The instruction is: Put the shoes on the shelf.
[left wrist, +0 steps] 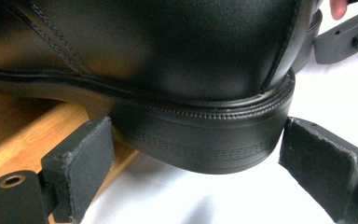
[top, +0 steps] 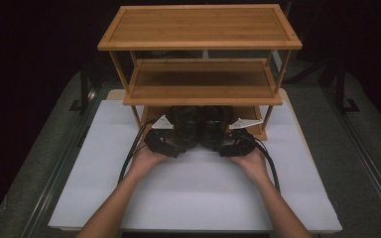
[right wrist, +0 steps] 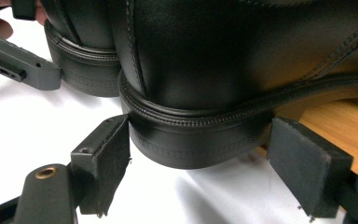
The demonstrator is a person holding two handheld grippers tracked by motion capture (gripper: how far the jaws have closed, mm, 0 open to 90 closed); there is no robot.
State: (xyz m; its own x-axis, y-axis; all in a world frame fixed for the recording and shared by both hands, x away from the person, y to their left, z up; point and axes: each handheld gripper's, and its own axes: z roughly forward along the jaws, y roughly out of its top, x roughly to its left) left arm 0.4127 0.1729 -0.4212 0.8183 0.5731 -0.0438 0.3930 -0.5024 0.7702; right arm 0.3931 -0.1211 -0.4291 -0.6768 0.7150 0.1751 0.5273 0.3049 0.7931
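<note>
We grip a pair of black shoes by the heels at the foot of the bamboo rack.

Our left gripper (left wrist: 193,161) has its jaws clamped on the heel of the left shoe (left wrist: 168,60), and our right gripper (right wrist: 198,158) has its jaws clasped around the heel of the right shoe (right wrist: 242,56). Both shoes sit side by side with toes on the bottom shelf (top: 255,115) and heels over the white desk (top: 198,198). The grip on each rounded heel looks shallow, so we judge a shoe could slip or twist loose, and uneven pushing could knock the rack (top: 200,27) or bump the shoes together.
</note>
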